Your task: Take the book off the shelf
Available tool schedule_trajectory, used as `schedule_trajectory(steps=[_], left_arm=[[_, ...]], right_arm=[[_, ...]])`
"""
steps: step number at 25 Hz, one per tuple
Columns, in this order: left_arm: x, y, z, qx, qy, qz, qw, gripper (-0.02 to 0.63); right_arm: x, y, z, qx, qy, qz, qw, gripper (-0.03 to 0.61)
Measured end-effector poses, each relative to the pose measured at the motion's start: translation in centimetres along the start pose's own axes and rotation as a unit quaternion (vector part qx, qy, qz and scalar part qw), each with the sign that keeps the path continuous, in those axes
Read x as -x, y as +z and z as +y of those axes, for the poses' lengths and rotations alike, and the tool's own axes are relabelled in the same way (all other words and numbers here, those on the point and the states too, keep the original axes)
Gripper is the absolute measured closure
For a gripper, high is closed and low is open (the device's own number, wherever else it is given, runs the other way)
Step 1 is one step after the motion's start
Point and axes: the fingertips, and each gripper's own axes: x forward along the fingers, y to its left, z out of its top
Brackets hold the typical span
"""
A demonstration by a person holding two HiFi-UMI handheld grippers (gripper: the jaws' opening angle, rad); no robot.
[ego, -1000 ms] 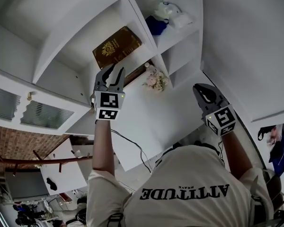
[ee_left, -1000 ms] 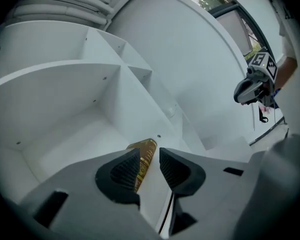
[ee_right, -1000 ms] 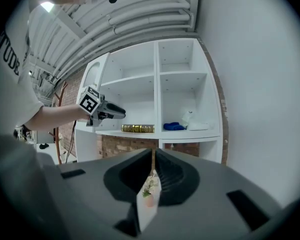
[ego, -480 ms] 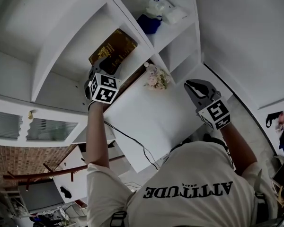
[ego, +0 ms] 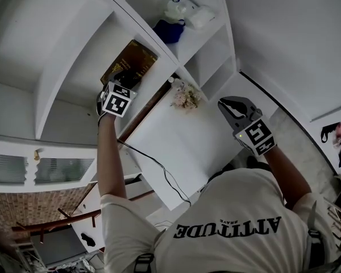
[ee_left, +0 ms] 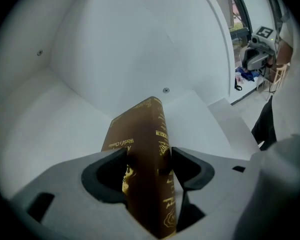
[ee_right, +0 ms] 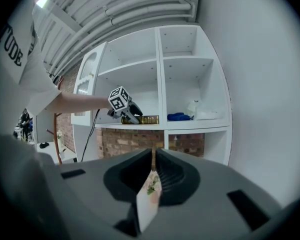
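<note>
A brown book [ego: 128, 67] with gold print lies in a white shelf compartment [ego: 74, 44]. My left gripper [ego: 125, 75] has reached into that compartment. In the left gripper view the book [ee_left: 145, 149] stands between the jaws of the left gripper [ee_left: 147, 161], which are opening, with a gap on the left side. My right gripper [ego: 230, 107] hangs lower, to the right of the shelf and away from it. The right gripper [ee_right: 154, 156] is shut on a thin flower-printed card [ee_right: 149, 199]. The right gripper view shows the book [ee_right: 142, 119] and the left gripper [ee_right: 122, 104] at the shelf.
A blue object [ego: 169, 30] and white items [ego: 184, 10] lie in the compartment to the right of the book's. A small bunch of flowers [ego: 184, 95] sits by a white panel [ego: 182, 147]. A dark cable [ego: 153, 164] runs below the left arm.
My left gripper has moved up into the compartment and its jaws now straddle the book. The right gripper has stayed almost still with the card.
</note>
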Motion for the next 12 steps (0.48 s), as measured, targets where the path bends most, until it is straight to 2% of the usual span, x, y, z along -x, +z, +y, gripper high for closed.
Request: schedule_trajectory(steps=[6,12], left_arm=[[0.4,0.5,0.3,0.013,-0.018,-0.006,0.9997,0.348],[1.1,0.5,-0.5,0.021,-0.02,-0.001,0.9996,0.365]], right_arm=[[0.4,-0.4,0.2,-0.004,0.0,0.003,1.0,0.546],[1.0,-0.4,0.6,-0.006,0.002,-0.001,1.0,0.546]])
